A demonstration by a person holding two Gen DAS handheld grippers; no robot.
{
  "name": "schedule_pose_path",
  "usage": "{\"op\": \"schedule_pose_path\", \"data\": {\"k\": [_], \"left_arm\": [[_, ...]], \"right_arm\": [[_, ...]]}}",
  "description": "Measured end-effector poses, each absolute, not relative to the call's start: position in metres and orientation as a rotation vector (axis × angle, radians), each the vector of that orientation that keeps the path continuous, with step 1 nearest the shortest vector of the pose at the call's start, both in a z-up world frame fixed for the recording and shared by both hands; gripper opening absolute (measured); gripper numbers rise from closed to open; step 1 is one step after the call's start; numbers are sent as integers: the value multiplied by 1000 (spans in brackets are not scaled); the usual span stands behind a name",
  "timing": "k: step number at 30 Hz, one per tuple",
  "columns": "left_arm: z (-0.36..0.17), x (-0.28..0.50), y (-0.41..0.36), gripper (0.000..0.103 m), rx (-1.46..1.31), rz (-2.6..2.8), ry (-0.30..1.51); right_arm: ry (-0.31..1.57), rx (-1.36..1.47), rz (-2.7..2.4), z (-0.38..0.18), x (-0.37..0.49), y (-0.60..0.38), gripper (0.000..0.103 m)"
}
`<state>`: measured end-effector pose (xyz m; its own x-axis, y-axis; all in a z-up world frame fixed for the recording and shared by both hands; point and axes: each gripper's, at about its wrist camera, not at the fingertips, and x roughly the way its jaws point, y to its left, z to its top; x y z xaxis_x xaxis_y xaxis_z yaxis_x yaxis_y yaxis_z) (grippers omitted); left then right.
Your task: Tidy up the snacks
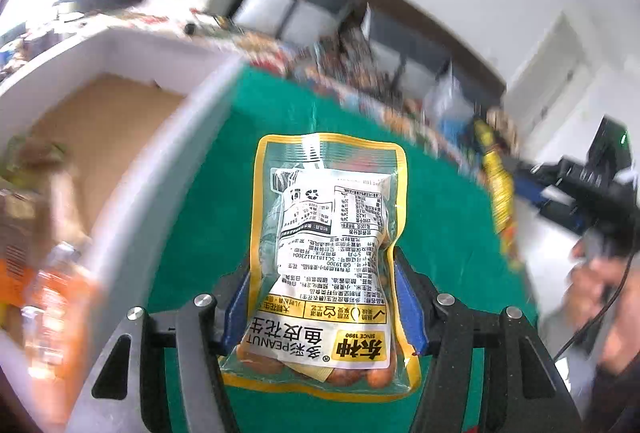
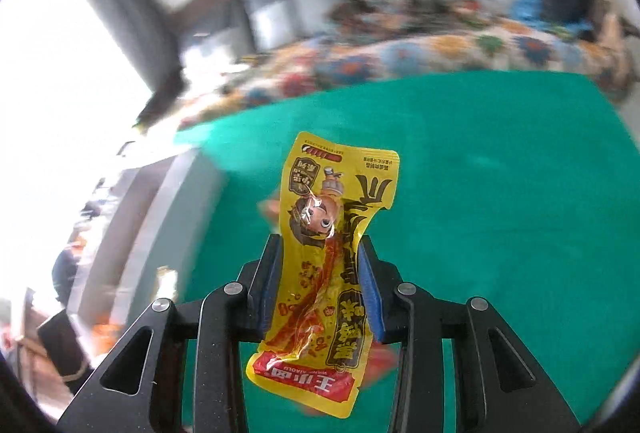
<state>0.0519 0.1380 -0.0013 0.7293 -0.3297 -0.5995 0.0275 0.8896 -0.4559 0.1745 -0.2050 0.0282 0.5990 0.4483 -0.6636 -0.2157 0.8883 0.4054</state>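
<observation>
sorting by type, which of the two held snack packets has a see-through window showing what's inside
The peanut packet in the left gripper: orange coated peanuts show through its bottom. The yellow cartoon-print packet in the right gripper is narrower and printed all over.

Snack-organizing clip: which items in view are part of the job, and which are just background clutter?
Job:
- peanut packet, held in left gripper
- yellow spicy snack strip, held in right gripper
- cardboard box

Lying about:
- patterned blanket
- grey sofa cushions
- green table cover
</observation>
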Motion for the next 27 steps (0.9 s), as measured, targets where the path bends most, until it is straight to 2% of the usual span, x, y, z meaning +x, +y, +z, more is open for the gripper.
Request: {"op": "schedule_pose_path", "data": {"k": [5,9,11,13,15,20,22,25,27], "left_arm": [[35,29,229,62,-469,-9,656],[25,22,284,67,-407,178,697],[11,23,308,80,-378,266,748],[-3,21,323,83,-363,328,796],[-10,17,327,83,-354,364,816],[-3,3,306,90,-359,340,730],[4,5,291,92,-356,283,704],[21,10,242,101,-339,151,665],[29,17,202,102,-316,44,647]], "right_arm": [[790,293,647,65,159,-81,39],[793,253,807,74,147,25,40],[800,232,869,67,137,73,46],[830,225,902,53,135,104,64],[905,190,909,31,133,135,71],[872,127,801,3,129,102,71],[832,87,705,-10,132,62,71],[763,2,464,-39,132,-20,71],[745,-25,328,-55,137,-68,71]]}}
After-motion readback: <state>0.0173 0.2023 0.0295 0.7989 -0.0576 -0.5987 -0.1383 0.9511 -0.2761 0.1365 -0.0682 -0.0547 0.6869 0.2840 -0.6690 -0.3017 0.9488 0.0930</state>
